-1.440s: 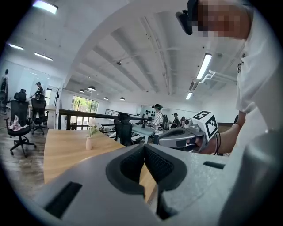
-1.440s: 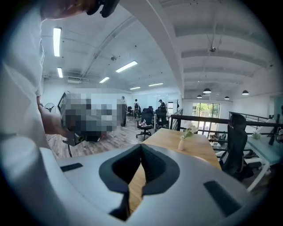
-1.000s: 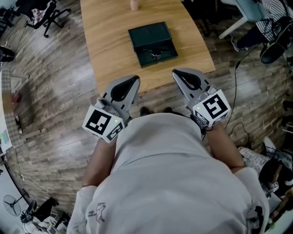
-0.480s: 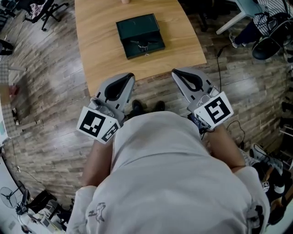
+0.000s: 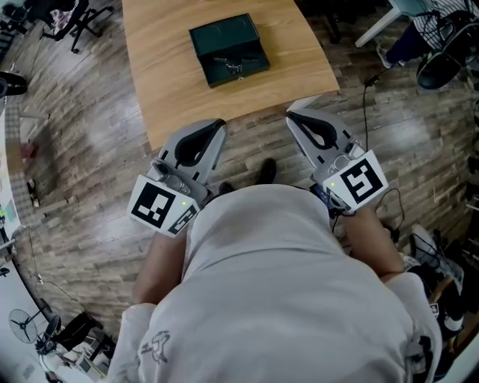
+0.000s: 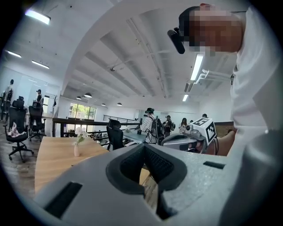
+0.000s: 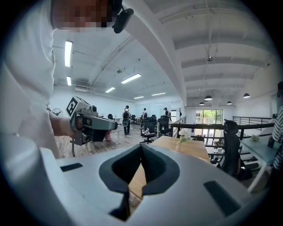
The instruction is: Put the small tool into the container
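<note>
A dark green open container [image 5: 228,51] lies on the wooden table [image 5: 165,82], far from me in the head view. A small metal tool [image 5: 233,66] lies inside it near its front wall. My left gripper [image 5: 215,126] hangs over the floor just short of the table's near edge, shut and empty. My right gripper [image 5: 296,117] is level with it at the table's near right corner, also shut with nothing in it. In the left gripper view the left gripper [image 6: 144,148] has its jaws together, and the right gripper [image 7: 141,148] likewise in its own view.
A small vase with flowers [image 6: 77,148] stands at the table's far end. Office chairs [image 5: 71,22] stand at the upper left, a cable [image 5: 374,82] runs over the wooden floor at right, and clutter lies at the right edge. People stand far off in the room.
The table and container have slid up and away in the head view. Both grippers have drawn back from over the table's edge to the floor side, still shut.
</note>
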Demonstrator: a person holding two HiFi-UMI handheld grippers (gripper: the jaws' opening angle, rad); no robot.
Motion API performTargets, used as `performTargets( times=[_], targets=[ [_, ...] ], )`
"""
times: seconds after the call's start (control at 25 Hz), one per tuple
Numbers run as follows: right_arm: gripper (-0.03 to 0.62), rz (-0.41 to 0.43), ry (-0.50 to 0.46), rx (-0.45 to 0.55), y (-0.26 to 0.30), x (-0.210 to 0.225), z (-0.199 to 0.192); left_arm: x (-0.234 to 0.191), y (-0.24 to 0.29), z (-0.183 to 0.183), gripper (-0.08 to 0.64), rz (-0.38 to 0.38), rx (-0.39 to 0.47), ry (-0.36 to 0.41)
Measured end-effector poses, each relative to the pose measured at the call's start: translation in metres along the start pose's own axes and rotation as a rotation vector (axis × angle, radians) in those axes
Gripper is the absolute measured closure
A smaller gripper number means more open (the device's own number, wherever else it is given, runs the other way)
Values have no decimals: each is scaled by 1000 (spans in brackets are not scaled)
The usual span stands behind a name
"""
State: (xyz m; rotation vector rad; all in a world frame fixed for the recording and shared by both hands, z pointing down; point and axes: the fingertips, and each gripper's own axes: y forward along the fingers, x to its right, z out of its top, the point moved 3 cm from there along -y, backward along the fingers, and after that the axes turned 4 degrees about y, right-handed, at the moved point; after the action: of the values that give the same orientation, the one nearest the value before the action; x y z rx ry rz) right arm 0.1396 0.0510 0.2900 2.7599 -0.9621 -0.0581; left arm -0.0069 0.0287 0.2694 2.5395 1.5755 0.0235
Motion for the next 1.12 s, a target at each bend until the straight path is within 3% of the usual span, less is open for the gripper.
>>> performTargets(
  times=[0.72,1.12],
  targets=[
    [586,-95,5,39,11,-140,12,1,-128,-7,554,-74,11,40],
    [586,-107,8,48,23,-193,9,-1,-174,-18,555,-78,26,30]
  ],
)
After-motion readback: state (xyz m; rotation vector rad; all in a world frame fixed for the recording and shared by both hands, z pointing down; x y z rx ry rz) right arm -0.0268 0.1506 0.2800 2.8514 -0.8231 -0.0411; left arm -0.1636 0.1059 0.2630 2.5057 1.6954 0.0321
